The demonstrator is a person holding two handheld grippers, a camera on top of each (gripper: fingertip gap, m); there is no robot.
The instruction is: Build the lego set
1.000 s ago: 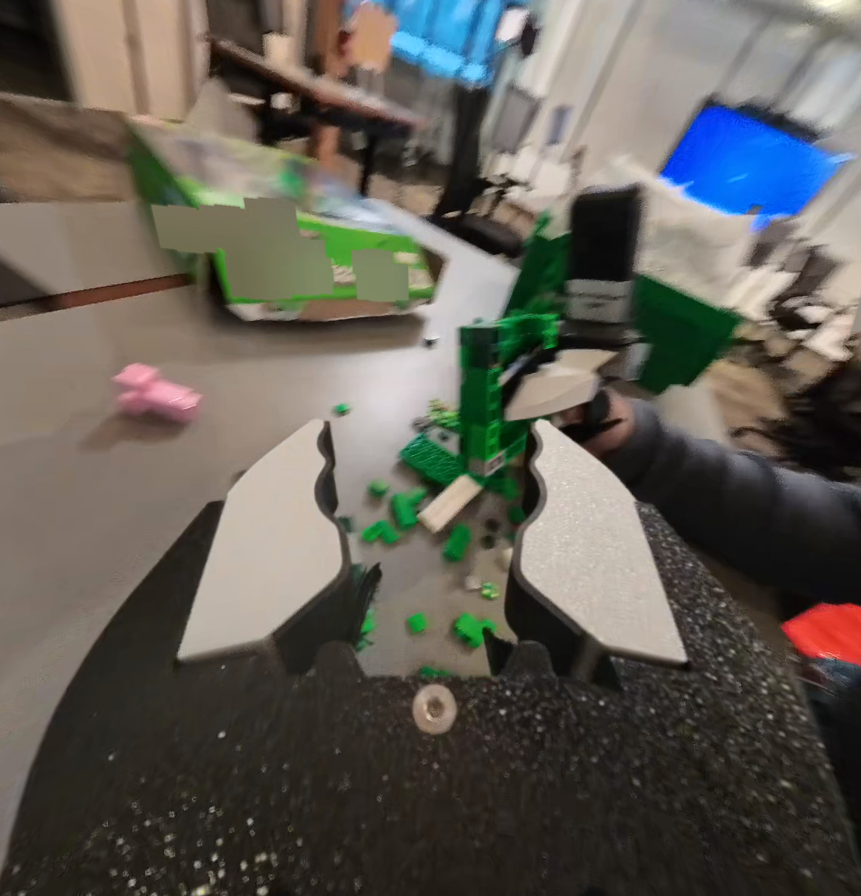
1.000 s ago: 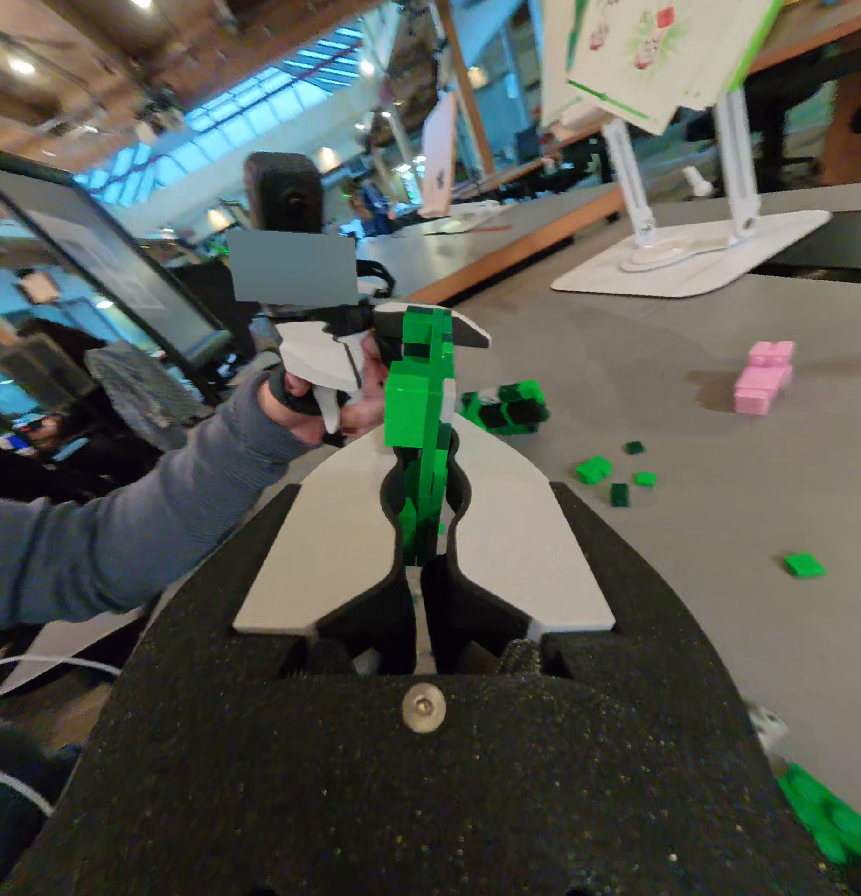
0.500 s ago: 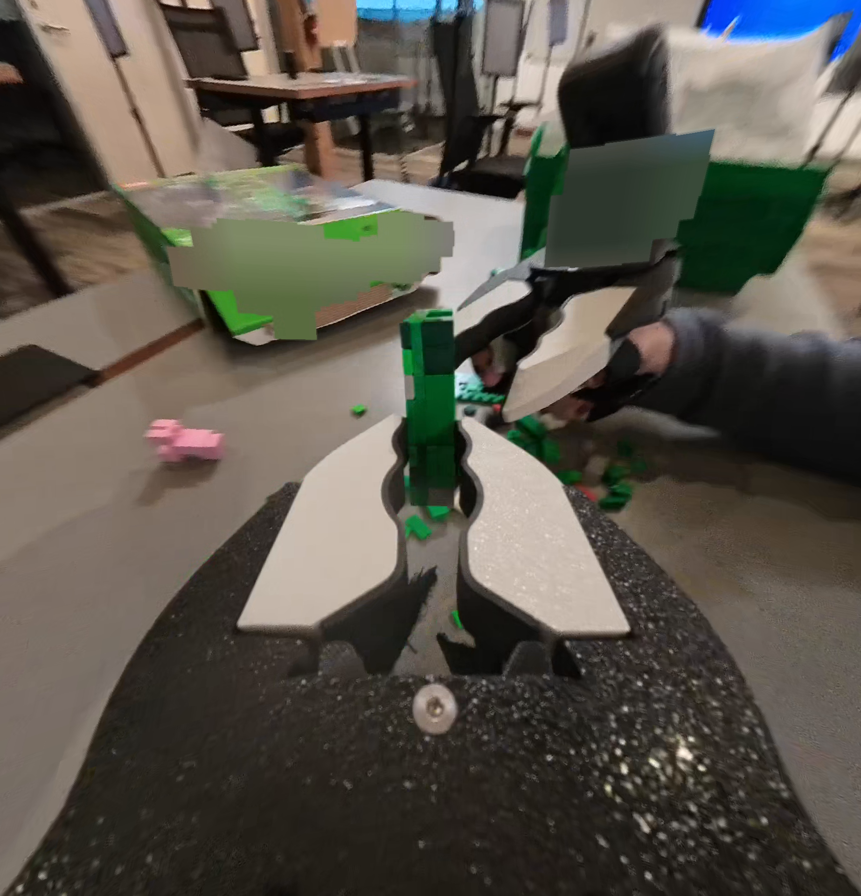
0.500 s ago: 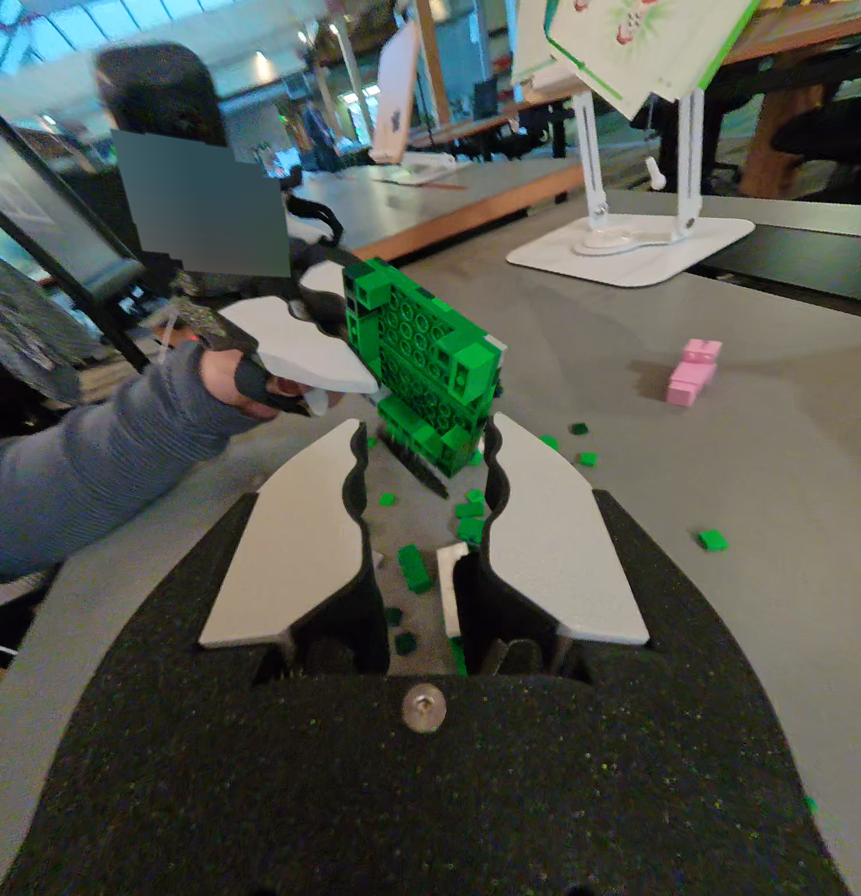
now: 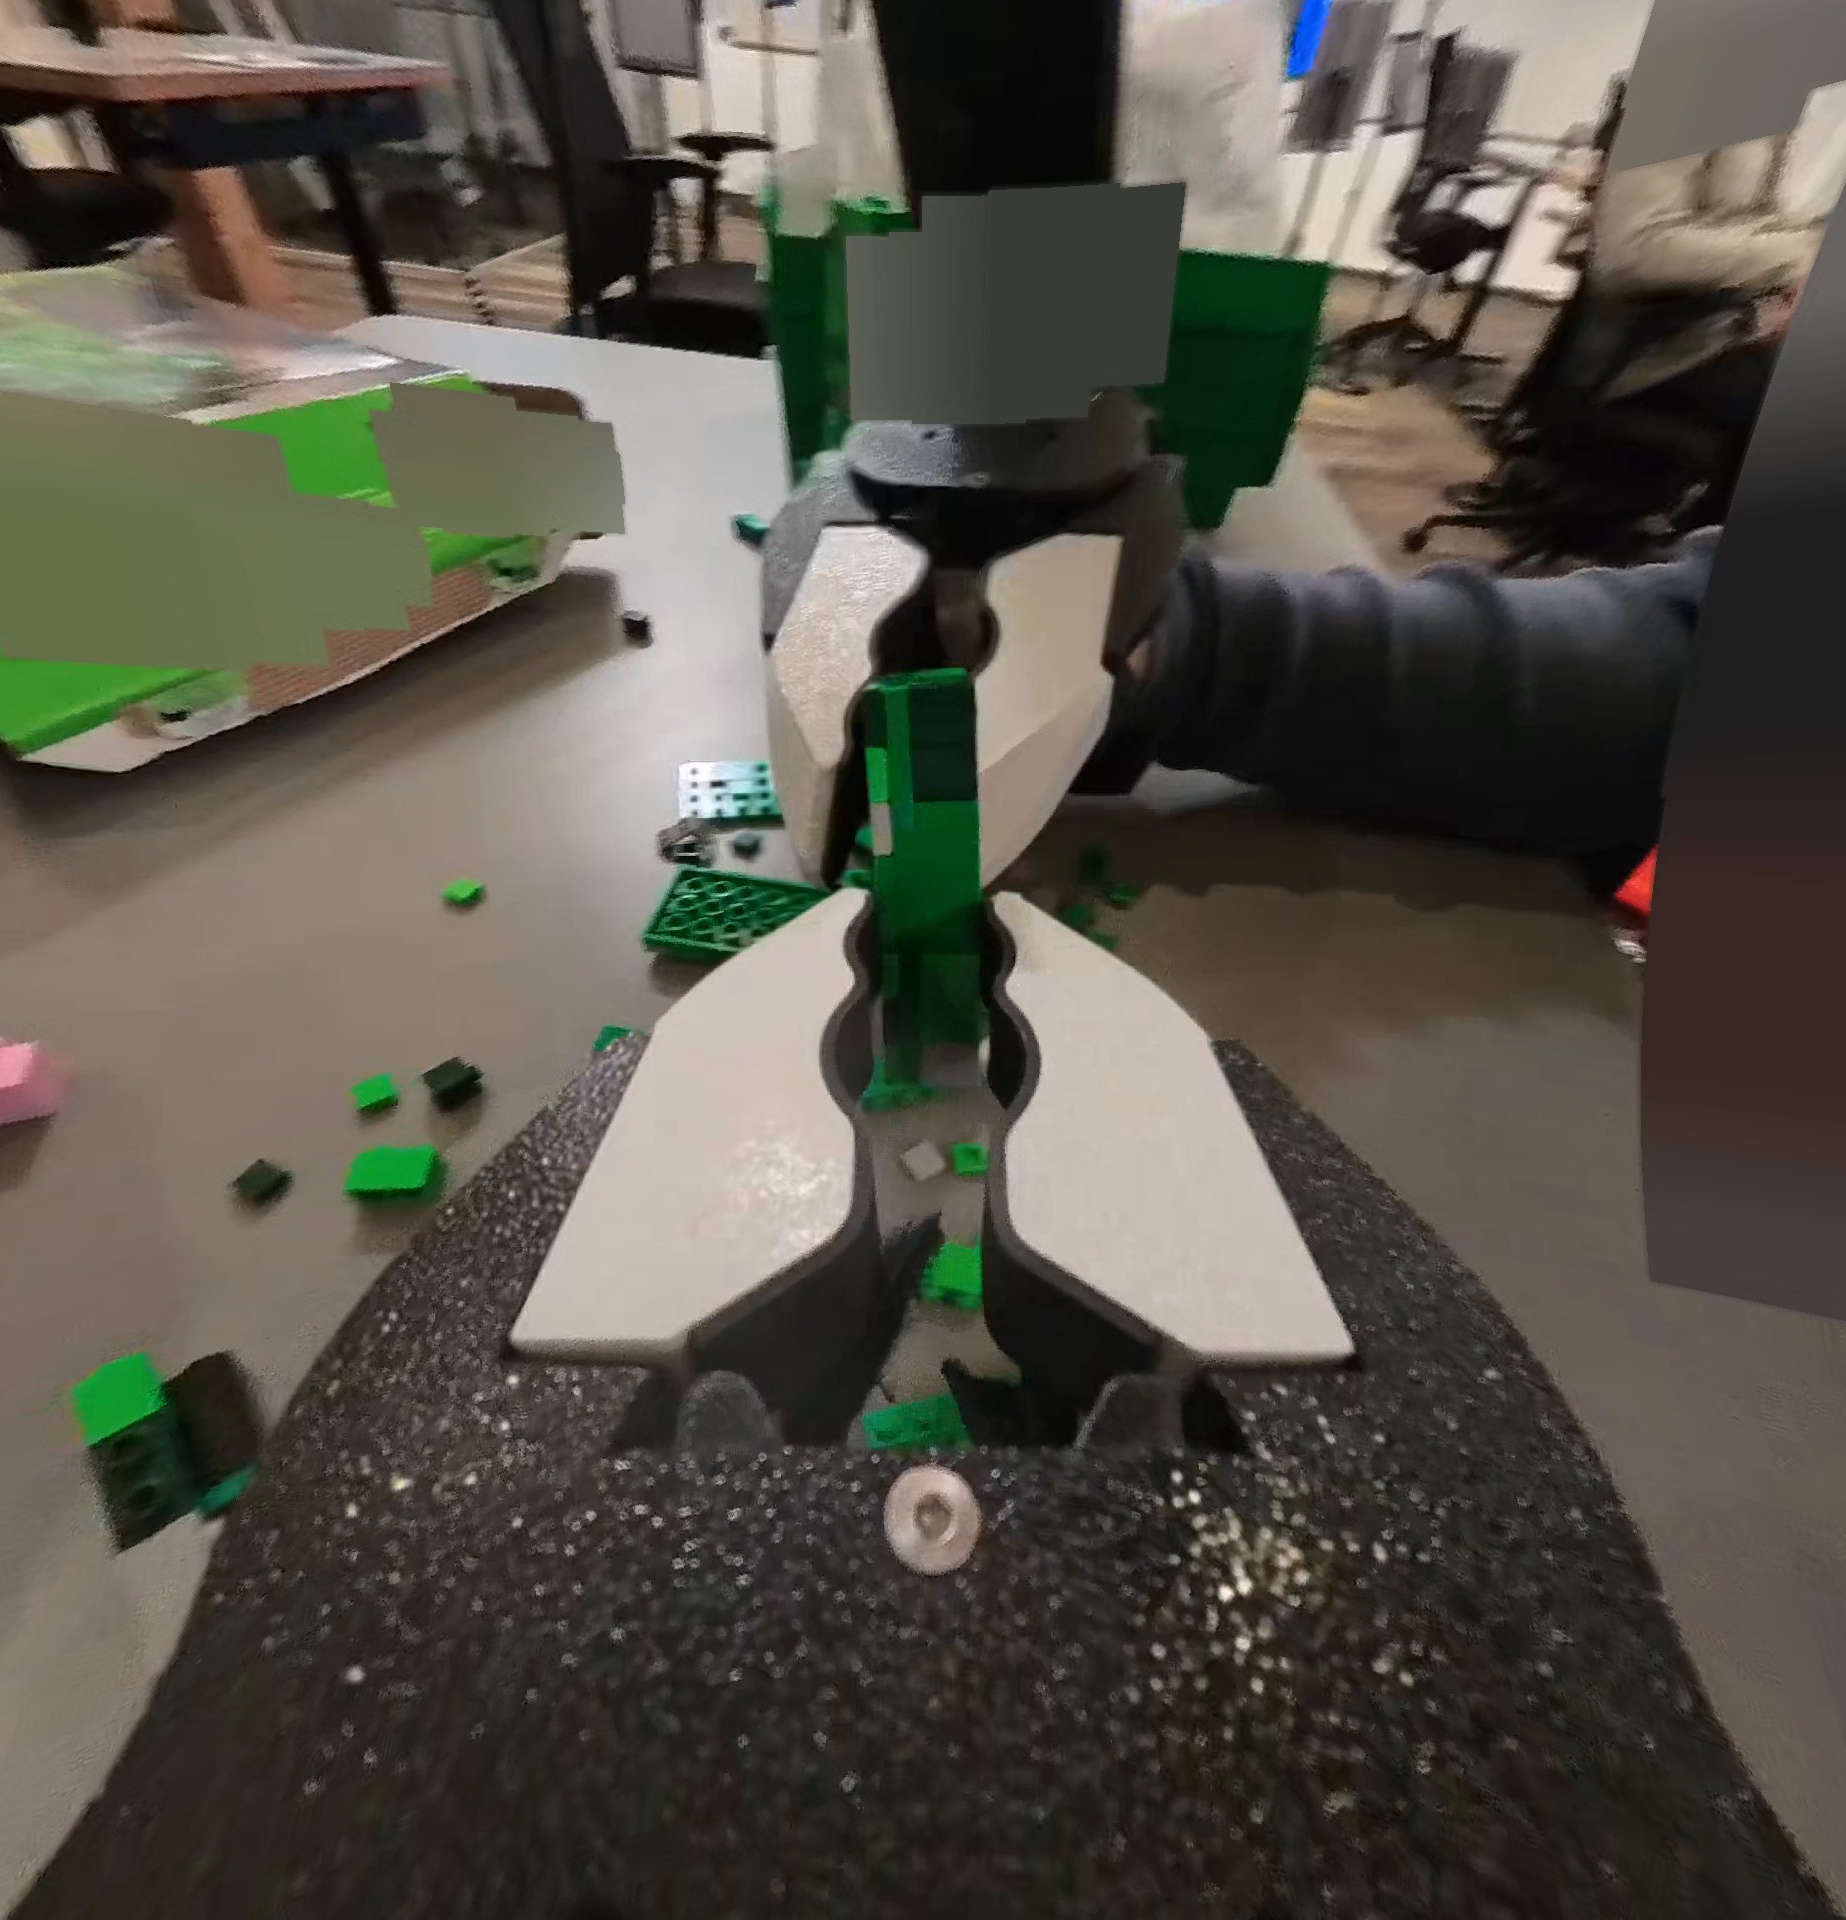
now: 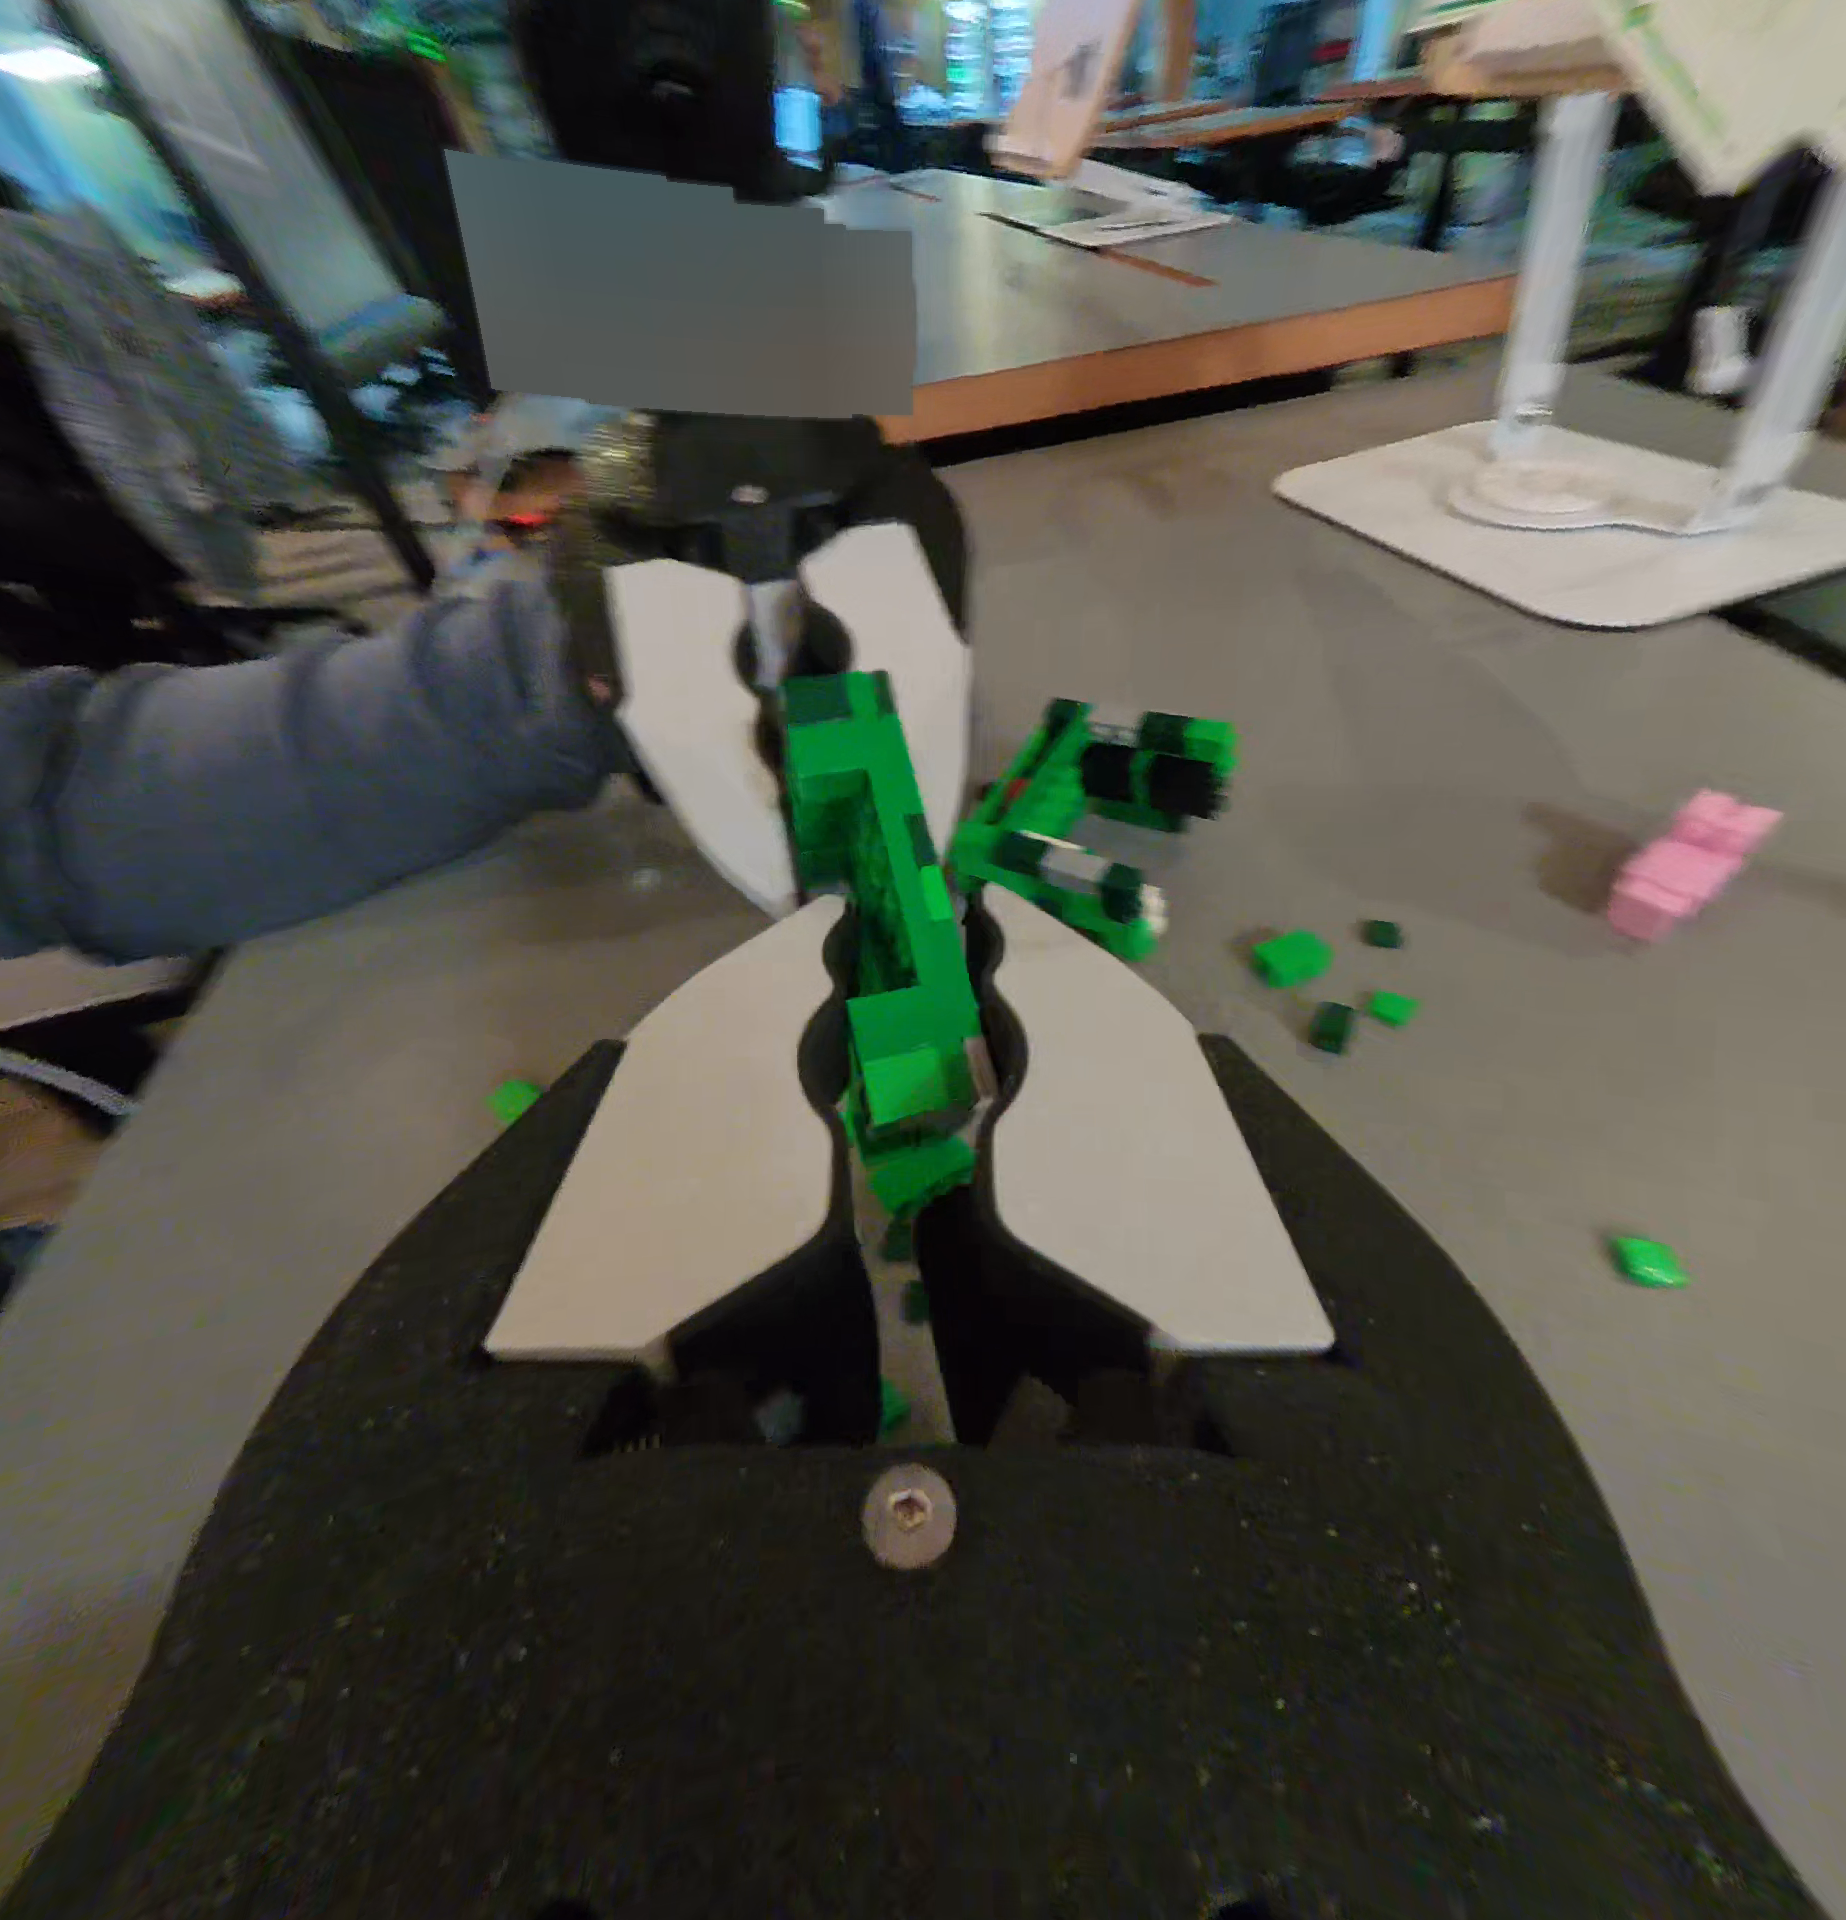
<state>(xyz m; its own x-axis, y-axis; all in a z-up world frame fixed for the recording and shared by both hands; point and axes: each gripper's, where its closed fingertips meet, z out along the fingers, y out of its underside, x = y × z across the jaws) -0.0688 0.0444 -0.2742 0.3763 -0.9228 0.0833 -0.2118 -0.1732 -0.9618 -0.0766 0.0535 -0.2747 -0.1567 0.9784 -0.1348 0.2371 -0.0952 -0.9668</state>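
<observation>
I am holding the green lego build (image 5: 924, 862) between both grippers, lifted above the grey table (image 5: 275, 935). My left gripper (image 5: 924, 935) is clamping the near end of the build, its 2 pale fingers (image 5: 753, 1122) pressing in on either side, and in the left wrist view the build is standing up narrow and upright between them. My right gripper (image 6: 903, 935) is gripping the same build from the opposite side; in its own view the green piece is running away from me, leaning a little to the left, with its far end sitting between the fingers of the left gripper facing me. In the left wrist view the right gripper (image 5: 929, 831) is showing beyond the build, fingers pointing down toward me, held by a hand in a dark sleeve (image 5: 1418, 707) coming in from the right. Both views are blurry, so I cannot tell exactly how deep each finger is seated on the bricks. Loose green pieces (image 5: 394, 1174) are lying scattered on the table to the near left, and a green studded plate (image 5: 721, 920) is lying flat just left of the build. A second green and black assembly (image 6: 1095, 821) is resting on the table just right of the build in the right wrist view. A pink brick figure (image 6: 1688, 862) is sitting well apart to the right, and the set's box (image 5: 223, 540) is lying at the far left.
</observation>
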